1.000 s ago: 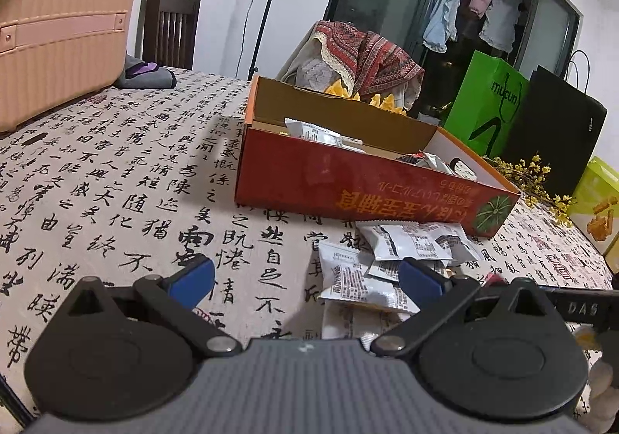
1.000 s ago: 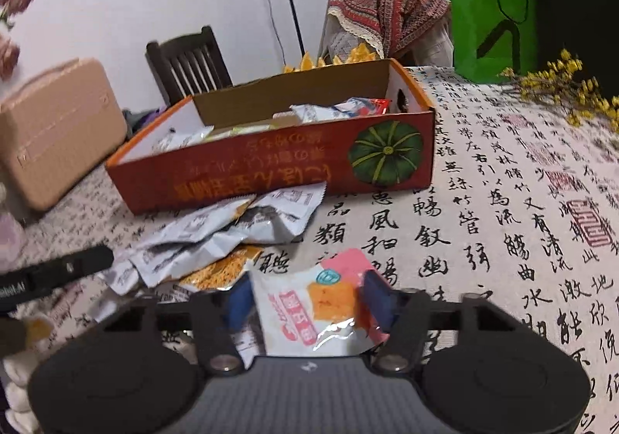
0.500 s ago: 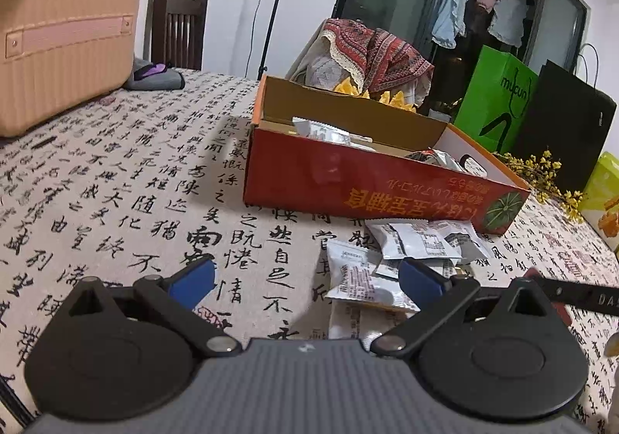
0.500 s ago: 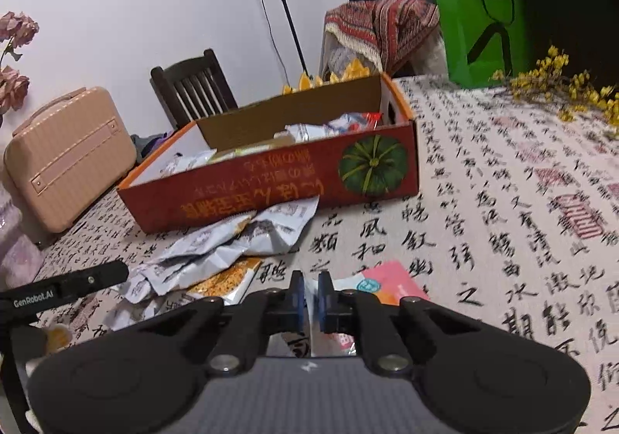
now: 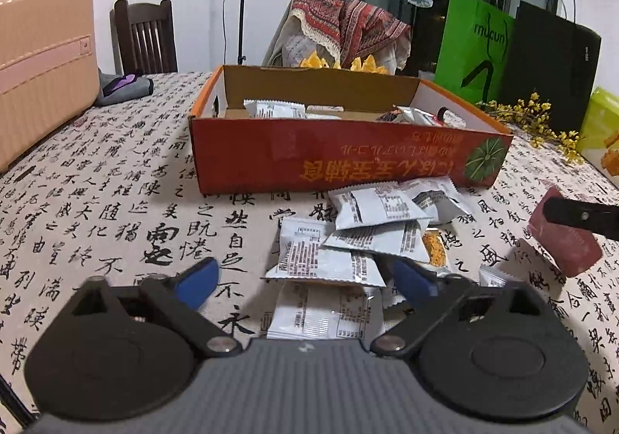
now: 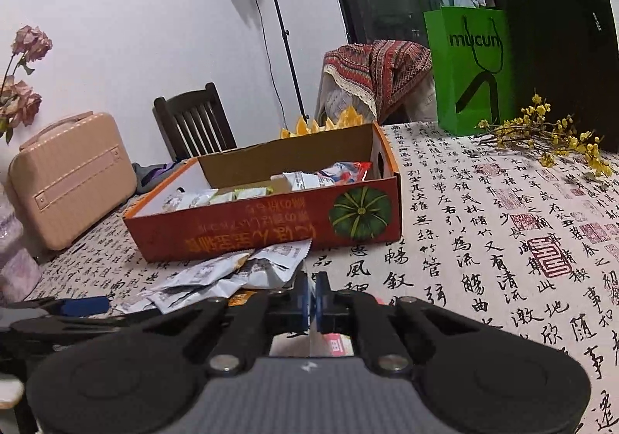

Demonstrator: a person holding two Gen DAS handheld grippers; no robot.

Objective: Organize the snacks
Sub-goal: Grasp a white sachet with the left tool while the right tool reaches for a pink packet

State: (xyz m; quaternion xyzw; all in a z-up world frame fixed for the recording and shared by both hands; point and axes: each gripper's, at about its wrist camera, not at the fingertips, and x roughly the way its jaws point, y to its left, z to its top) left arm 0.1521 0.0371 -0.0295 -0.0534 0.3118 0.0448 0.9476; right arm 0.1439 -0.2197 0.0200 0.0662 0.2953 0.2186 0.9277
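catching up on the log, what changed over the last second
The right tongs went from open around the pink snack packet to shut on it, and lifted it off the tablecloth. The left tongs stayed open over the pile of white packets, only swinging to face the red box more squarely. Box and pile did not move.

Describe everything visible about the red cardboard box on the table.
The red cardboard box is a shallow, open-topped tray with orange rims and plain brown inner walls. Its front wall bears upside-down yellow lettering and a green pumpkin picture at one end. It sits flat on the calligraphy tablecloth, partly filled with snack packets. Loose white packets lie against its front.
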